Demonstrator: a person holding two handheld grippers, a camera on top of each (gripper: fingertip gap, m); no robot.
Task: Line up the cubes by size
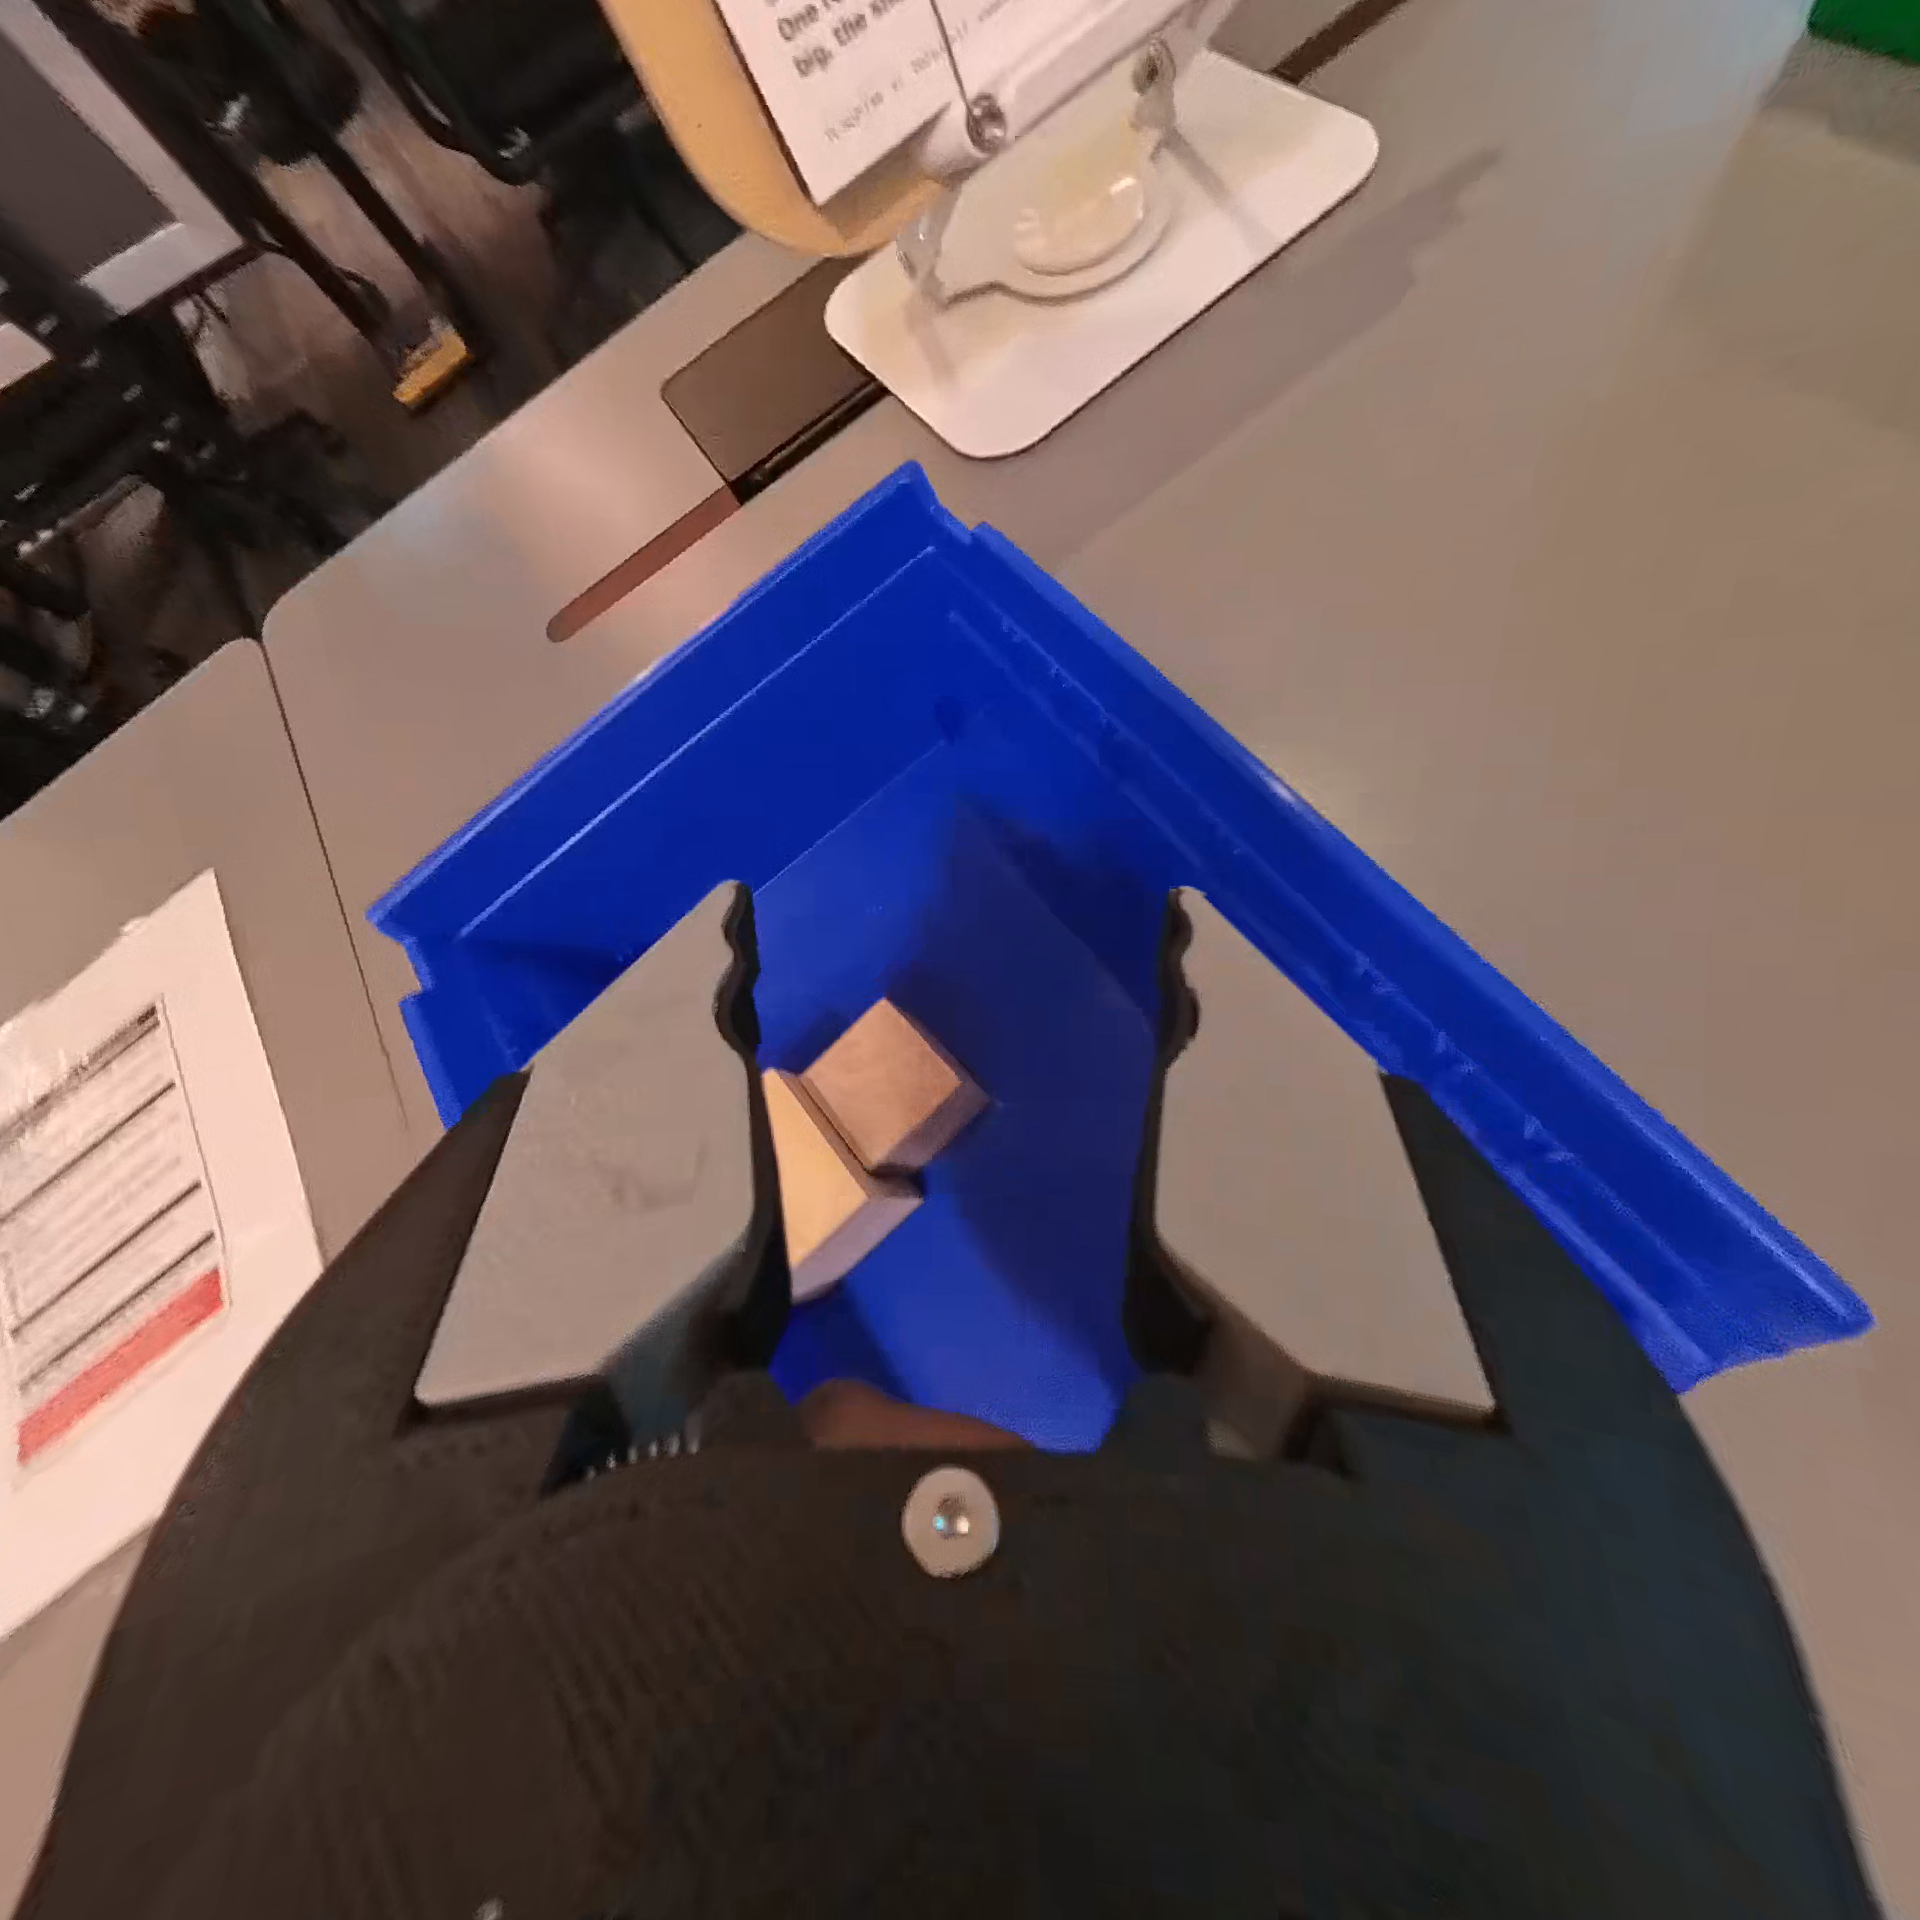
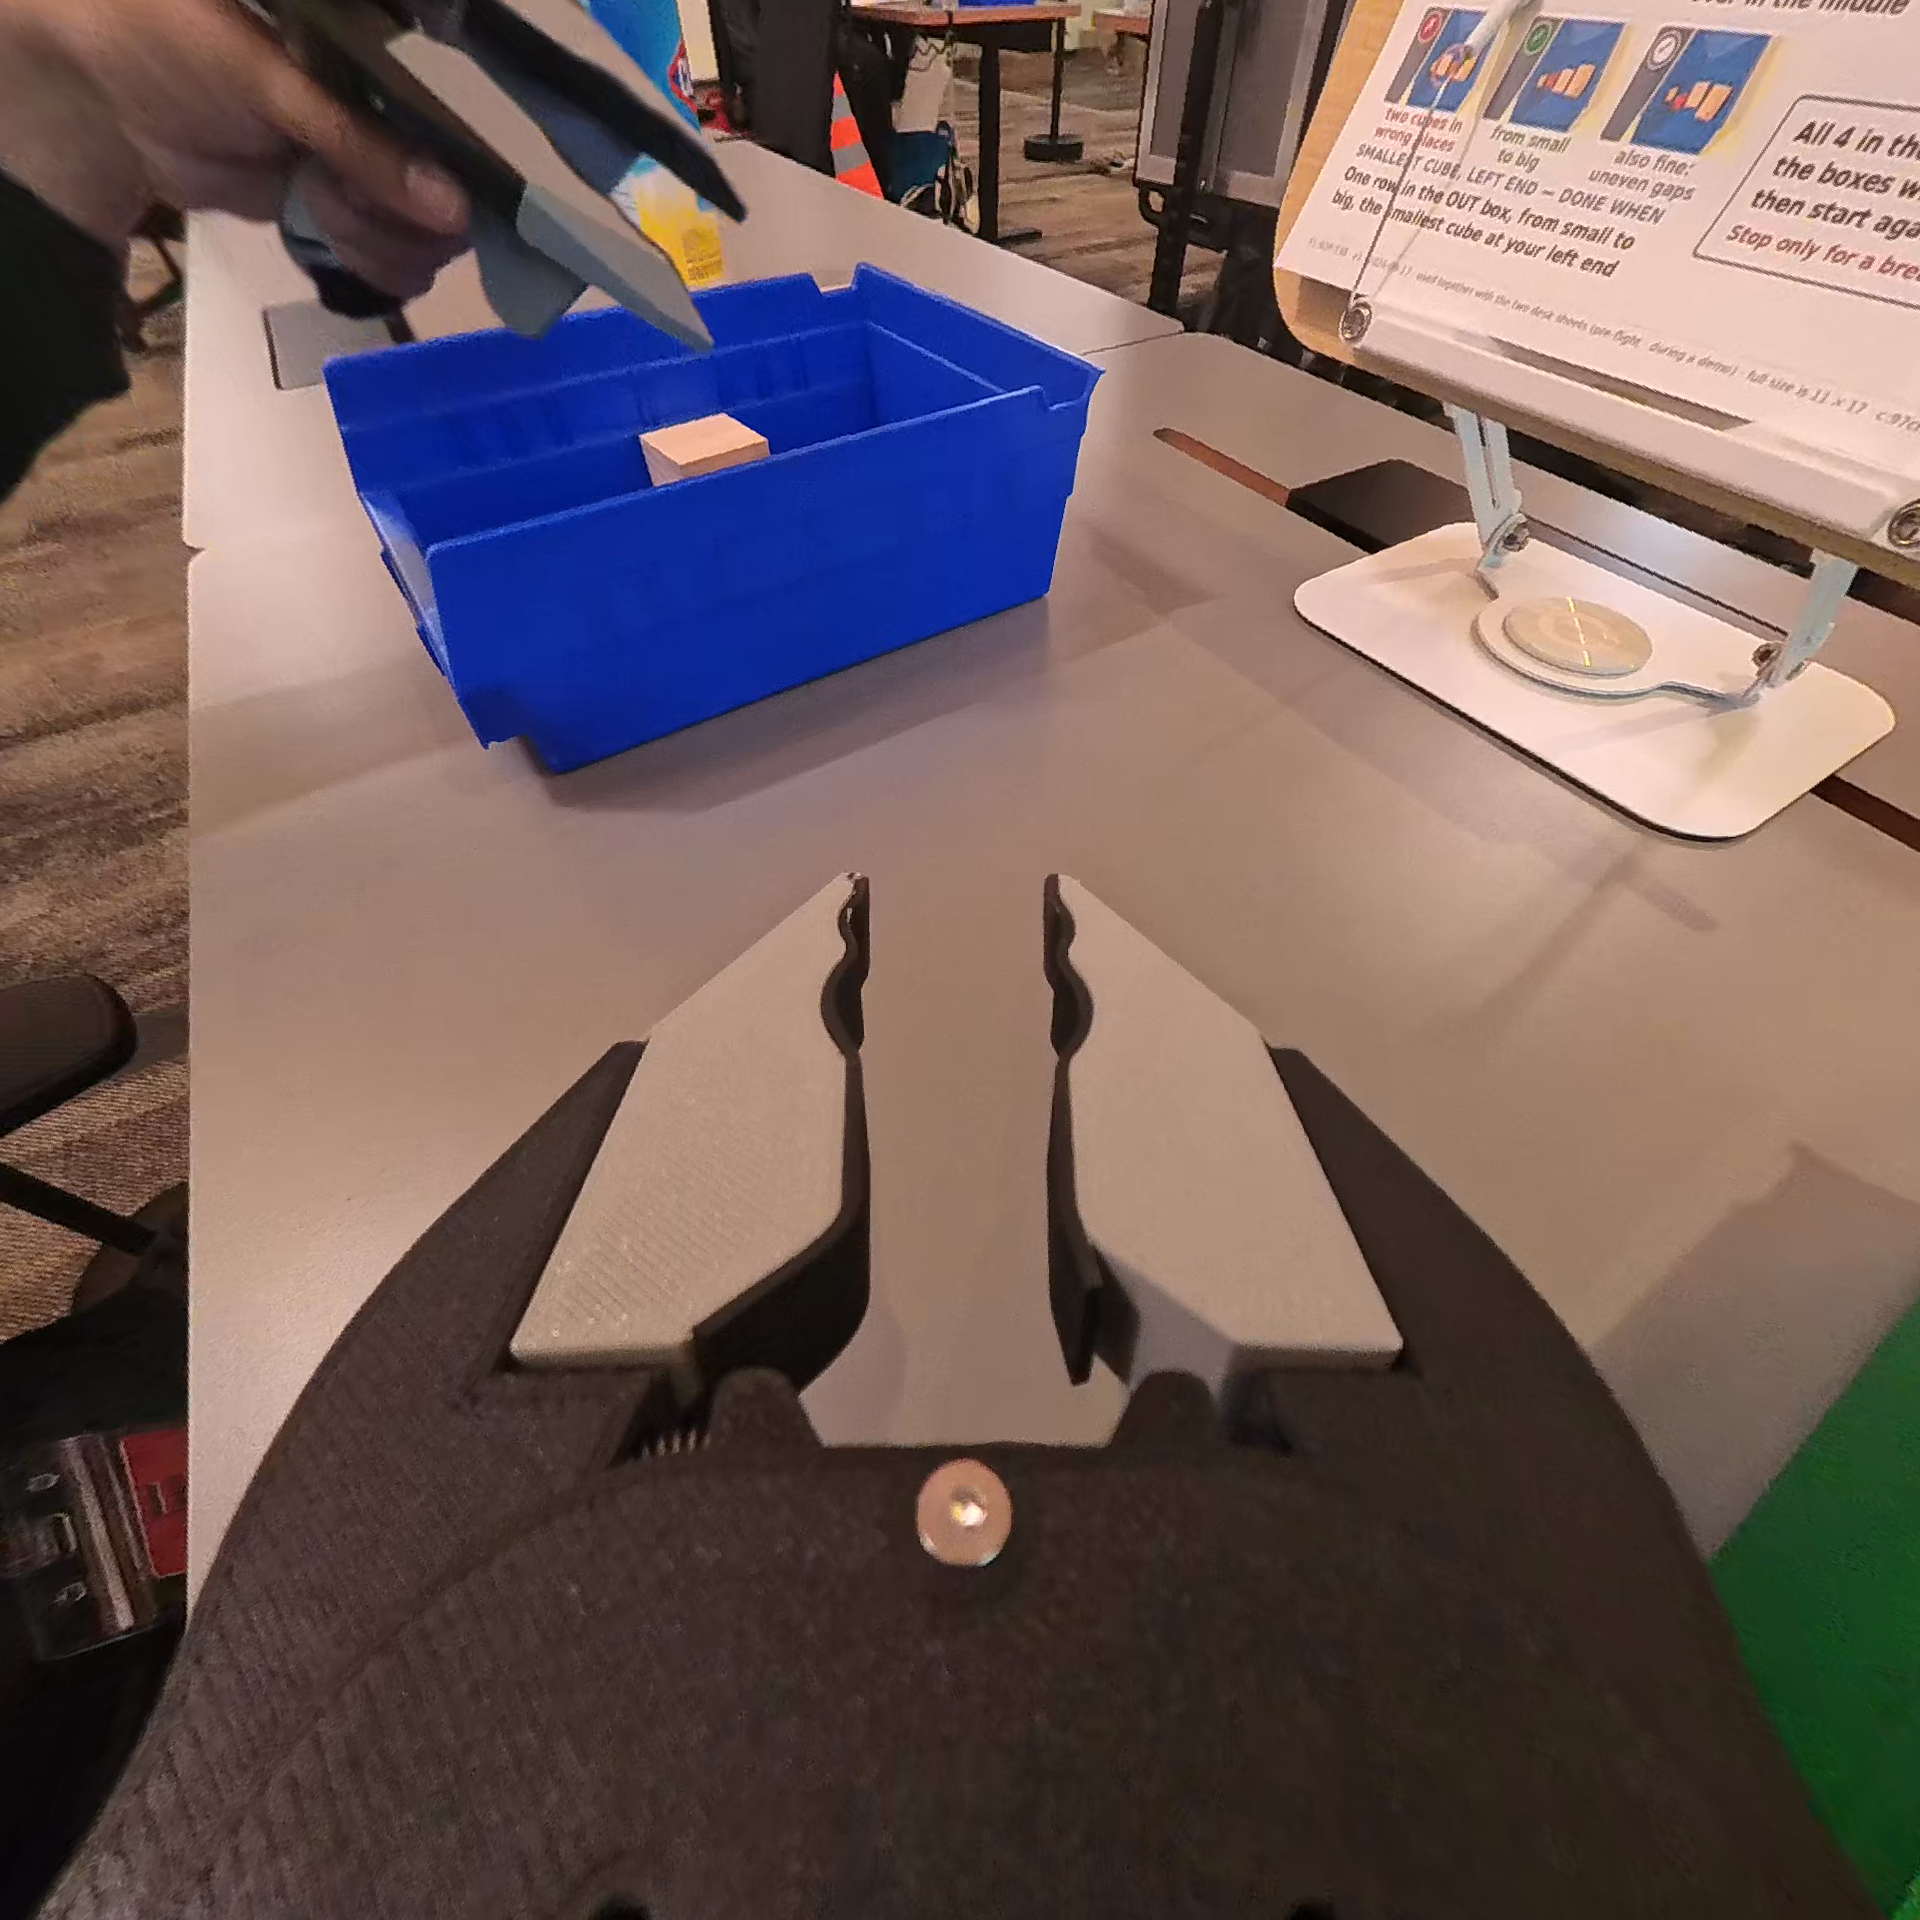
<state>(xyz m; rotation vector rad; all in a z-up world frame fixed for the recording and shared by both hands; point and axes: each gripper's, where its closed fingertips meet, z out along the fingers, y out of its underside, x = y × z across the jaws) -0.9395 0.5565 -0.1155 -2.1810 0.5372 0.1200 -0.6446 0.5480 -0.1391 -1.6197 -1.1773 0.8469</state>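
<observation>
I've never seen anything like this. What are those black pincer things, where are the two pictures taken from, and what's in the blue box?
There is no robot here: a person holds a hand-operated claw in each hand, and each claw carries a camera looking out along its two fingers.

The left wrist view looks steeply down from the left claw into a blue bin. Its fingers are spread apart and hold nothing. Below them lie two wooden cubes, touching; a third may sit lower down, but it is mostly hidden.

The right wrist view comes from the right claw, open and empty above the grey table. From there you see the same bin farther off, one cube showing over its wall, and the person's hand holding the left claw above it. At the right stands an instruction sheet on a white stand.
</observation>
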